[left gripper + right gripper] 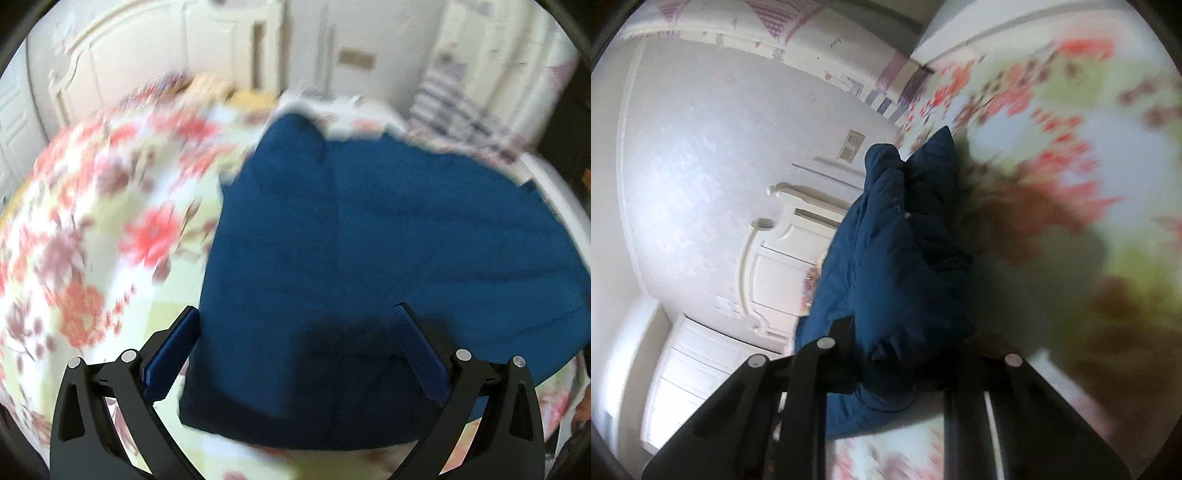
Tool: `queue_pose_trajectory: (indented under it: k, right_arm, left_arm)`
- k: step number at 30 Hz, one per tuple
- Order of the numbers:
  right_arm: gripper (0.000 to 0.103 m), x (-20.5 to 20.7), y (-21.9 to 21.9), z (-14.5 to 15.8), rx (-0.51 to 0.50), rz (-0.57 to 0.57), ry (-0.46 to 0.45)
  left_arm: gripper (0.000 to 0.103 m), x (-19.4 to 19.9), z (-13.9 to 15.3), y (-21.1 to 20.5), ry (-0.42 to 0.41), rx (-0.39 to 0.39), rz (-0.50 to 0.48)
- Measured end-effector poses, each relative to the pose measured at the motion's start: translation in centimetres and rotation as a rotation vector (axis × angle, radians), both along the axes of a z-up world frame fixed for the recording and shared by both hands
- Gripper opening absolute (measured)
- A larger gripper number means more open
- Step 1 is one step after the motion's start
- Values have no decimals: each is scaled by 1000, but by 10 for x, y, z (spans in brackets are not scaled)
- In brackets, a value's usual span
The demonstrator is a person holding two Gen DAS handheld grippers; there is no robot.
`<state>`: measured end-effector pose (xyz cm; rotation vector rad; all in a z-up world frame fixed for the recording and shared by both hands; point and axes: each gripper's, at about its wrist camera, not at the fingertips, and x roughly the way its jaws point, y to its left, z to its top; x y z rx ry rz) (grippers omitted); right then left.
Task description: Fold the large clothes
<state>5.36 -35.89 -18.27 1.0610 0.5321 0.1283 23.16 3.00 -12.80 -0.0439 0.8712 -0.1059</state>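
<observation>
**Right jaws clenched on blue cloth, left jaws released above it**

While your left gripper [295, 325] hangs over the near end of the dark blue garment [388, 221], its jaws stand wide apart with nothing pressed between them; one blue pad sits over the cloth and the other beside its left edge. That garment lies folded on the bed, on a floral bedsheet [110, 229] of red and mauve blossoms, with the sheet showing to the left and beneath its near edge. Beyond it stand a cream headboard [122, 62] and pale wall, both blurred.

Your right gripper [905, 354] is rolled onto its side, and its jaws are closed down on a bunched fold of the same blue cloth, which rises away from them in a thick ridge. Past it the sheet smears across the right, the cream furniture across the left.
</observation>
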Motion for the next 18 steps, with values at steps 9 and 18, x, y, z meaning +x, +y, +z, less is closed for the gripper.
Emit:
queue_pose_trajectory:
  k: [9, 18]
  right_arm:
    - [18, -66, 28, 64, -344, -35, -108]
    - [18, -54, 47, 85, -426, -21, -130]
  left_arm:
    - [99, 95, 45, -165, -135, 145, -36]
    - [98, 136, -30, -226, -33, 344, -71]
